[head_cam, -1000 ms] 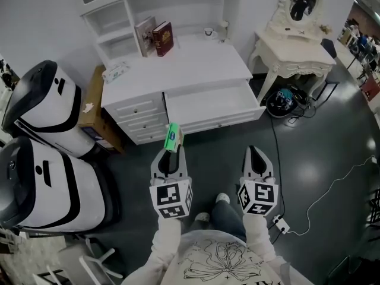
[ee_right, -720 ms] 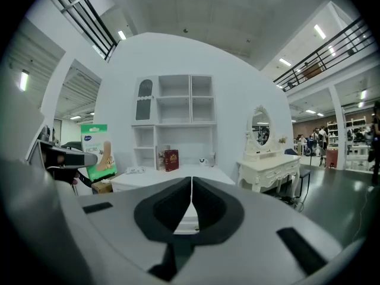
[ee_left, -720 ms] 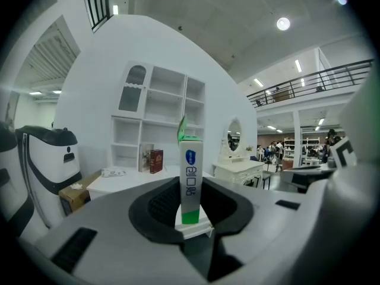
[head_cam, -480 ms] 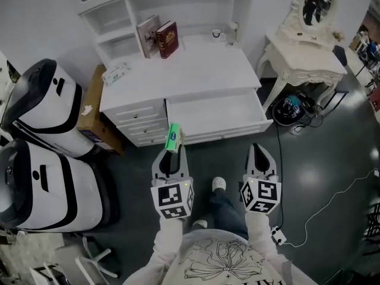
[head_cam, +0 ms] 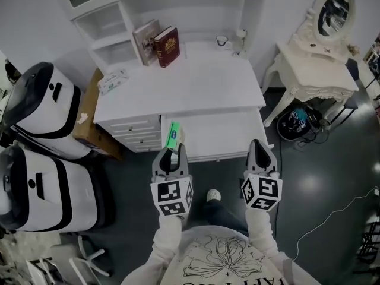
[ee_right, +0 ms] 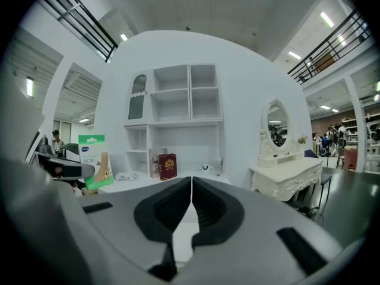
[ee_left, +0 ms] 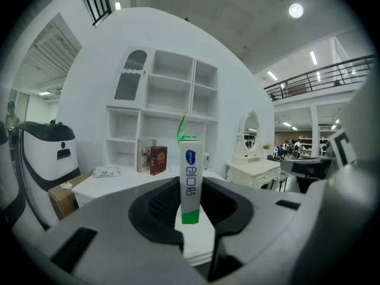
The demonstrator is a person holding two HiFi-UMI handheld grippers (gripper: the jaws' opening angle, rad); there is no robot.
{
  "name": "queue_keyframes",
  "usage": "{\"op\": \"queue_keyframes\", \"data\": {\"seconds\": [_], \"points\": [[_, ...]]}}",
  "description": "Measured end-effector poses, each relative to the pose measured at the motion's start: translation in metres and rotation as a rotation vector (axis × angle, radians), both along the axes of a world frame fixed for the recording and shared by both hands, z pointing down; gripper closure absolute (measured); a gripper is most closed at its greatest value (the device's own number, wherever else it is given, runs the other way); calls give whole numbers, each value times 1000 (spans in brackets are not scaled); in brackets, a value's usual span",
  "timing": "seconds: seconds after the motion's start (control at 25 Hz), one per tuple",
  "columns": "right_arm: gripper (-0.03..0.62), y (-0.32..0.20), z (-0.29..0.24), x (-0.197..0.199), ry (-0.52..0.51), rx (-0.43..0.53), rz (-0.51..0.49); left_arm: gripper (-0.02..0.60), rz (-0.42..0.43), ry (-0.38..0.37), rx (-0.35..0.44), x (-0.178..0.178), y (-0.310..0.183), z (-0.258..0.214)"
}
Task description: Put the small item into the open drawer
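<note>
The left gripper (head_cam: 171,154) points forward at the open drawer's (head_cam: 219,132) near edge, pinching a small box (head_cam: 173,134) upright. Beside it to the right, the right gripper's (head_cam: 259,147) jaws are pressed together, empty.

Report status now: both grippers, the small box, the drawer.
Left gripper shut on green-and-white box, box upright. Right gripper shut, empty. Drawer open ahead, box not yet in. Nothing seen in the way.
</note>
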State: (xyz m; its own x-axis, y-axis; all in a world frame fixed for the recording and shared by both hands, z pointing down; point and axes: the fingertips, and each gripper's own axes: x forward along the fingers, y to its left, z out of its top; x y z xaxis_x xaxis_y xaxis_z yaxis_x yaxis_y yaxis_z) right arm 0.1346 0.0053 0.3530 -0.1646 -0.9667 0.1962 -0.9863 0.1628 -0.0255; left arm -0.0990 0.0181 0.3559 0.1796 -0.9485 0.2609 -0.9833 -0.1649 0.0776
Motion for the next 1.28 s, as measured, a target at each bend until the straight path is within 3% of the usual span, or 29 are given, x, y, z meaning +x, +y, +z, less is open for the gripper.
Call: {"op": "queue_keyframes", "data": {"seconds": [0.36,0.8,1.04,1.28], "points": [[586,-93,15,22,-17,-29,-55,491,-25,-15,-56,26,-73,20],[586,-145,50,15,-38,-122,-69,491,-16,-35,-200,23,-114,64],[586,-177,76,9,-39,-168,-32,491,64,-85,-290,17,-147,101],[586,-197,105,8,-28,-232,11,491,192,-145,-430,25,-164,152]]}}
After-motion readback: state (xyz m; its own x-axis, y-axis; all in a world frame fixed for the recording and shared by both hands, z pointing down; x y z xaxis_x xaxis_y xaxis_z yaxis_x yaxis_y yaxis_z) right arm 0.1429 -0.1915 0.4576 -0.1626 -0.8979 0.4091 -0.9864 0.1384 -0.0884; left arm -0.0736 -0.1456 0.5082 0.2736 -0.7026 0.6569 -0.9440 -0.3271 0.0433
